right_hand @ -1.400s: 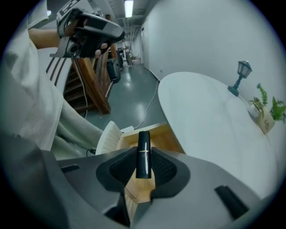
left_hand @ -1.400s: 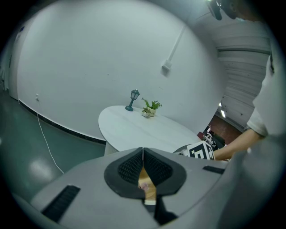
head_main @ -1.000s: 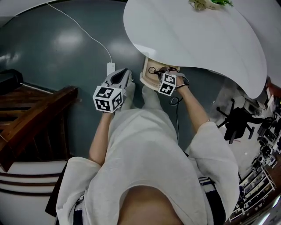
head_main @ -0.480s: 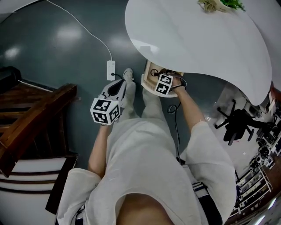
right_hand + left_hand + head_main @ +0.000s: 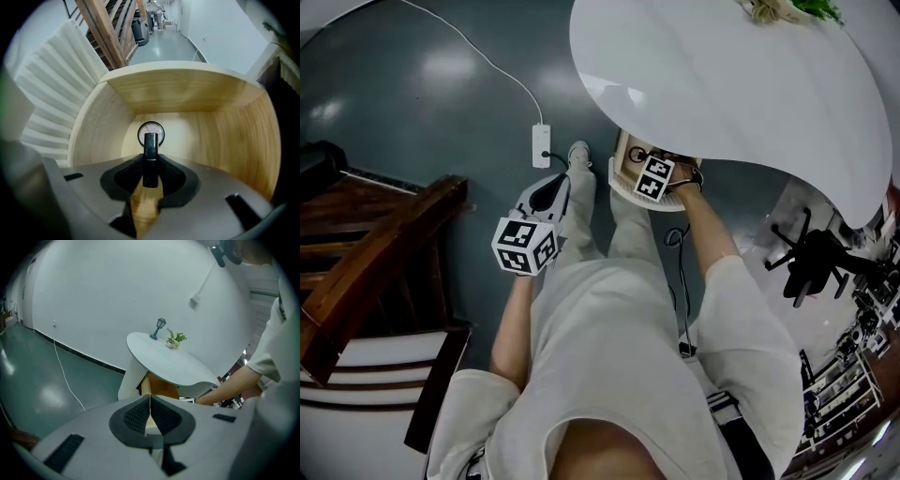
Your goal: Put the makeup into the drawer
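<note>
Lowered: slim black makeup stick [image 5: 150,154], wooden drawer [image 5: 234,131].

The left gripper [image 5: 150,412] hangs low at the person's left side, angled down and forward, its jaws pressed together on nothing. The right gripper [image 5: 150,165] points straight down from the outstretched right arm [image 5: 705,225], its jaws clamped on a slim black stick [image 5: 150,149], probably a lipstick.

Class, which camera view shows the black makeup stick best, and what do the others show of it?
The right gripper view: the stick stands clamped between the jaws of the right gripper, over the drawer. In the head view that gripper hides it. The left gripper view shows none of it.
</note>
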A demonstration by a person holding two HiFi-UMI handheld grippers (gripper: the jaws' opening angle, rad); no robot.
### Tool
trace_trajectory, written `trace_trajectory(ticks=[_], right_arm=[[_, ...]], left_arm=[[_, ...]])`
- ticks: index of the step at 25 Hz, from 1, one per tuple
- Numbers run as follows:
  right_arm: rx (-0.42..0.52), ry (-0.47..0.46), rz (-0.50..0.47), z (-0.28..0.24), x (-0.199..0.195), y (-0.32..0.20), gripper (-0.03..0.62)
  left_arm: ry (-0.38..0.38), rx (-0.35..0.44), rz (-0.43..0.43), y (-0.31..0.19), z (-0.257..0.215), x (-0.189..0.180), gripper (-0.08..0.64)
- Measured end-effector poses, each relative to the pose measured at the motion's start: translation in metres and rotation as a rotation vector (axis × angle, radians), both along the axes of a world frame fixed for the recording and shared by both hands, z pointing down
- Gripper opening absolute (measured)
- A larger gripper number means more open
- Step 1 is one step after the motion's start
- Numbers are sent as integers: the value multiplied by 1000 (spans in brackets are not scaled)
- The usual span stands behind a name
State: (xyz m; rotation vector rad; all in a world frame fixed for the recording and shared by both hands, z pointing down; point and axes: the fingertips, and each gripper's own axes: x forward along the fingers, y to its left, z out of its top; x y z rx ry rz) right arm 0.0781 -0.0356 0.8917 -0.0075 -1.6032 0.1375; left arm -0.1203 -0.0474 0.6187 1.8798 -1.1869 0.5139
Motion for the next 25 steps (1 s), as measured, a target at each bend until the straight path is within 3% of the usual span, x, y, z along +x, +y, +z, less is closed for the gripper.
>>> trace_trajectory(ticks=[5,12,17,22,25], right_arm=[[11,13,5,7,2,5,100],[7,-2,22,4,1,2,176],[39,-28,39,-10,-1,0,176],[105,-90,108,-38,-6,-10,164],[136,-141,203,-57,-10,-13,144]], left_arm=[[-3,-10,-3,7,5,-2,12],[-2,-8,4,9,4,-1,12],[4,7,17,9,0,3,12],[13,30,42,2,-7,11,12],[14,50,64,-2,-13,17,12]])
